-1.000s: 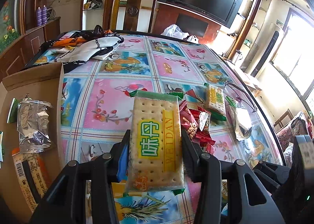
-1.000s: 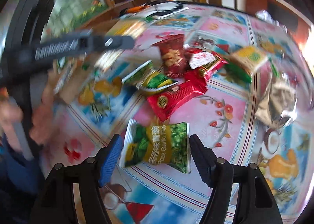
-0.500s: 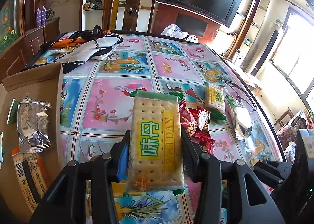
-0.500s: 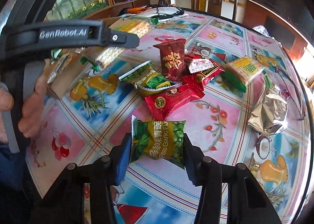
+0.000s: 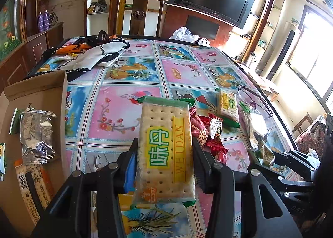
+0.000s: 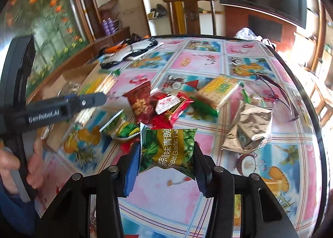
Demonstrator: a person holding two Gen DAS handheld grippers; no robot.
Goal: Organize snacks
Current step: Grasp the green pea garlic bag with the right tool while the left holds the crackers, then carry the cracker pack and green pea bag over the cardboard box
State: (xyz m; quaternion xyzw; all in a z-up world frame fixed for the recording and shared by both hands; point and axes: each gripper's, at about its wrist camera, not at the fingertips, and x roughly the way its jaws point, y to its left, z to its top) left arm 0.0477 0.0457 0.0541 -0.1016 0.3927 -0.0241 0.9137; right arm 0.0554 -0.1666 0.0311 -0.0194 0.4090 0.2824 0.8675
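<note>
Gripping the cracker pack [image 5: 166, 150] between its pads, your left gripper [image 5: 165, 167] clamps the flat rectangular pack by its long edges, lengthwise along the fingers, with its far end sticking out past the tips above the tablecloth [image 5: 116, 111]. The wrapper is clear film with green crimped ends over pale, dimpled crackers. To the left lies an open cardboard box [image 5: 39, 94] with a crumpled foil packet [image 5: 36, 136] inside.

Your right gripper [image 6: 166, 154] has just been closing and now pinches the pea bag [image 6: 168, 150] at both sides, the bag lifted and tilted, its top edge beyond the fingertips. It is a glossy green and gold pillow bag. Behind it on the glossy patterned cloth sit red wrappers [image 6: 164, 106], a second cracker pack [image 6: 218, 90] and a creased foil bag [image 6: 247, 129].
</note>
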